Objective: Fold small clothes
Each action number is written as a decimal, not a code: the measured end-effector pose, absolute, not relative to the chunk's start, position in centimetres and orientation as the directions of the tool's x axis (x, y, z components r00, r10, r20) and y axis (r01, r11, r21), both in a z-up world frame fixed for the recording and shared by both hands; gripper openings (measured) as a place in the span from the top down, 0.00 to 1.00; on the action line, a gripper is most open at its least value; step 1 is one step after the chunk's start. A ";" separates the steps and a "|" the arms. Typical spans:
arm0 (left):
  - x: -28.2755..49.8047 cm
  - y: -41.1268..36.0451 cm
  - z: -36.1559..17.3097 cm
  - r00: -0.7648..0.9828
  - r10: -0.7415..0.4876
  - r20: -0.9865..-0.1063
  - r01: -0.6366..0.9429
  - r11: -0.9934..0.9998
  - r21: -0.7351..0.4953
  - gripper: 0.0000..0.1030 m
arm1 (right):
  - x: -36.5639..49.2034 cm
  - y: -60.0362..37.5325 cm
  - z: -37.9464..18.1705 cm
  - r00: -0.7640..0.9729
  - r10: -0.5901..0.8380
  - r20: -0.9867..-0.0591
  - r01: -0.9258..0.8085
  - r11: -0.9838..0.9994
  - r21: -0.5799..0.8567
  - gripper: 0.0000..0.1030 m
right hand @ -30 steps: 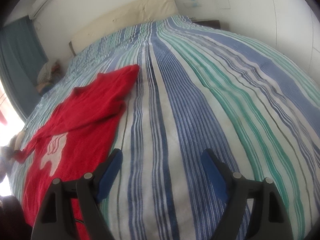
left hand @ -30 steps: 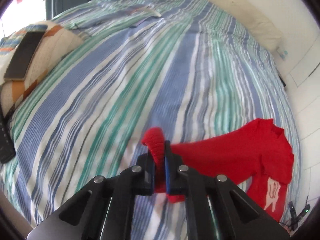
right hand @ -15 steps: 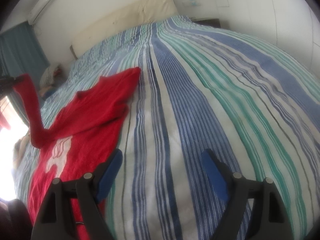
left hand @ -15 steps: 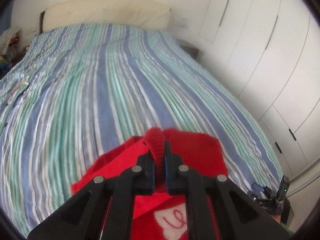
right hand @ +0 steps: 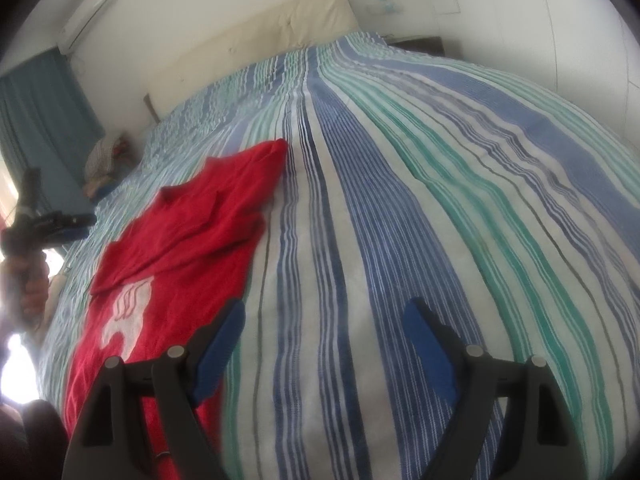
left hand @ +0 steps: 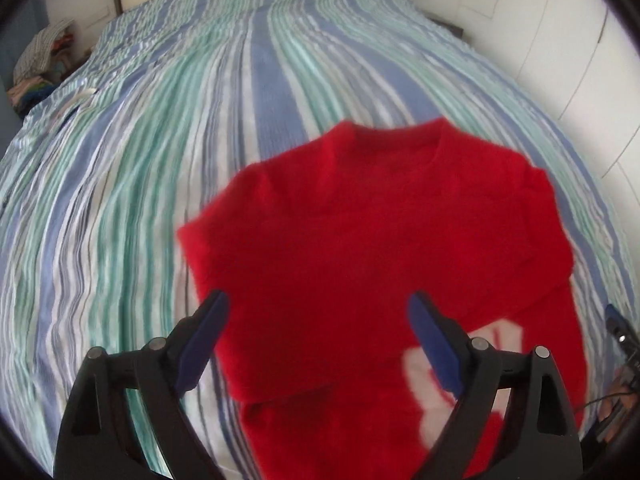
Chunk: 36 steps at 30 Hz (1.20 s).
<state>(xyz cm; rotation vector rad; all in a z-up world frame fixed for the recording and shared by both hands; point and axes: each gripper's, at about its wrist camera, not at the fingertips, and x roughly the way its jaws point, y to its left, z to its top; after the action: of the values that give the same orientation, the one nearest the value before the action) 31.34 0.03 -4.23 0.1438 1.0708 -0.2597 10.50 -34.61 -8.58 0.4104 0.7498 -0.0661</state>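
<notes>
Left gripper (left hand: 318, 334) fingers spread wide over the sweater (left hand: 384, 240), holding nothing. Right gripper (right hand: 324, 338) likewise gapes, empty, above the bedspread (right hand: 420, 168). Sweater's hem is cut off.

Left wrist view motion-blurred: red sweater (left hand: 376, 248) edges soft, white motif (left hand: 428, 364) unreadable, partly behind left claw (left hand: 318, 332) finger. Sweater hem cut off at bottom edge. Right claw (left hand: 618, 330) only sliver at right rim. Right wrist view: sweater's lower part hidden behind right claw (right hand: 322, 334) finger; bedside pile (right hand: 105, 160) too small to identify.
</notes>
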 end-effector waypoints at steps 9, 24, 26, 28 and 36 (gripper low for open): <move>23.9 7.5 -4.0 0.569 -0.077 -0.819 0.090 0.995 -0.031 0.03 | 10.4 -33.8 -8.7 0.726 0.023 -0.688 0.206 0.946 0.249 0.21; 21.1 6.6 -6.2 0.650 0.087 -0.755 0.034 0.989 0.143 0.02 | 10.6 -34.6 -9.4 0.716 -0.050 -0.697 0.251 0.949 0.190 0.21; 20.8 6.5 -6.4 0.653 0.089 -0.752 0.035 0.988 0.147 0.02 | 10.6 -34.7 -9.5 0.713 -0.053 -0.699 0.254 0.949 0.187 0.21; 20.6 6.3 -6.7 0.660 0.093 -0.745 0.036 0.987 0.156 0.02 | 10.8 -34.6 -9.7 0.709 -0.059 -0.703 0.256 0.950 0.178 0.21; 20.2 8.4 -7.6 0.654 0.076 -0.752 -0.039 0.997 0.067 0.02 | 11.5 -33.6 -10.9 0.692 -0.090 -0.716 0.242 0.964 0.112 0.13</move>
<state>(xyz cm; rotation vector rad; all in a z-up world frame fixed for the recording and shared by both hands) 20.22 8.38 -7.61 0.0460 0.8550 0.0647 11.52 -33.57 -10.88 0.2047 0.7861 -0.1871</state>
